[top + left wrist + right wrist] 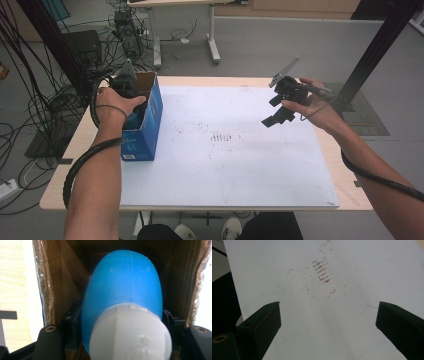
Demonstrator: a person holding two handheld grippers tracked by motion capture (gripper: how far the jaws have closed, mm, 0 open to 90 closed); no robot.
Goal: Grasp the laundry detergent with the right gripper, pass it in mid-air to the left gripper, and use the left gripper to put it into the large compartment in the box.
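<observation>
Blue bottle (122, 287), white cap (130, 332) toward the camera, sitting inside the cardboard box (145, 117) at bench left; left gripper (125, 85) reaching in, jaws seemingly clamping it. Right gripper (280, 107) hovering, jaws apart, empty.

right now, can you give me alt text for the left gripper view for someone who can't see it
A blue bottle with a white cap sits close up between the left claw's two black jaws, cap toward the camera, inside an open cardboard box with brown inner walls. Pale table surface shows past the box on both sides.
</observation>
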